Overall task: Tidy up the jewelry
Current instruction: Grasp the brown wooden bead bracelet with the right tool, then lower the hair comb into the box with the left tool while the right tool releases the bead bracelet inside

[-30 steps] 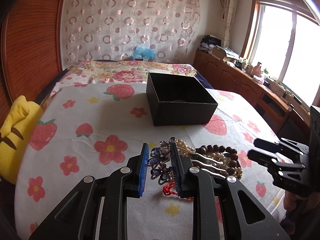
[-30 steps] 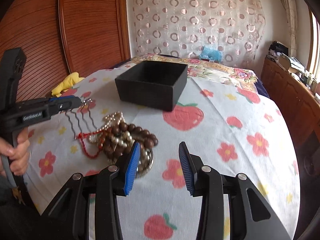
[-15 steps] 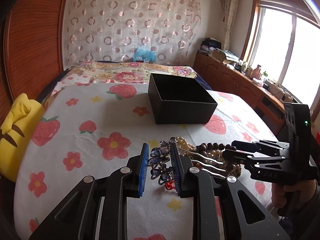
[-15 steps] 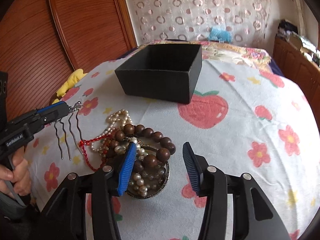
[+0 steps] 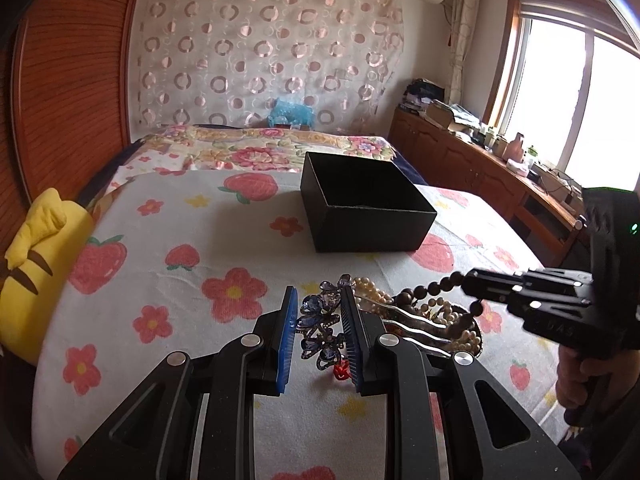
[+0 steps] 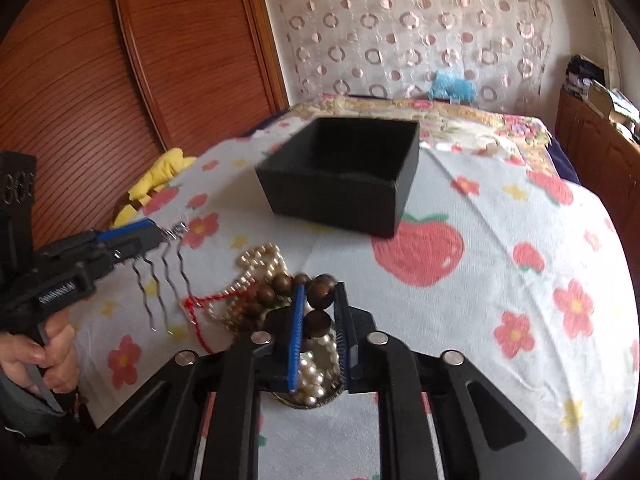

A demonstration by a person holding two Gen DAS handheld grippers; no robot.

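Black box [image 5: 368,208], one, at twelve o'clock; left hand-held gripper [image 5: 320,336] clamping hair comb [image 5: 324,332]; right hand-held gripper [image 6: 318,320] closing on wooden beads [image 6: 320,296].

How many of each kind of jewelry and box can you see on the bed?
Hair comb: 1
Brown bead string: 1
Pearl string: 1
Red cord: 1
Black box: 1
Total: 5
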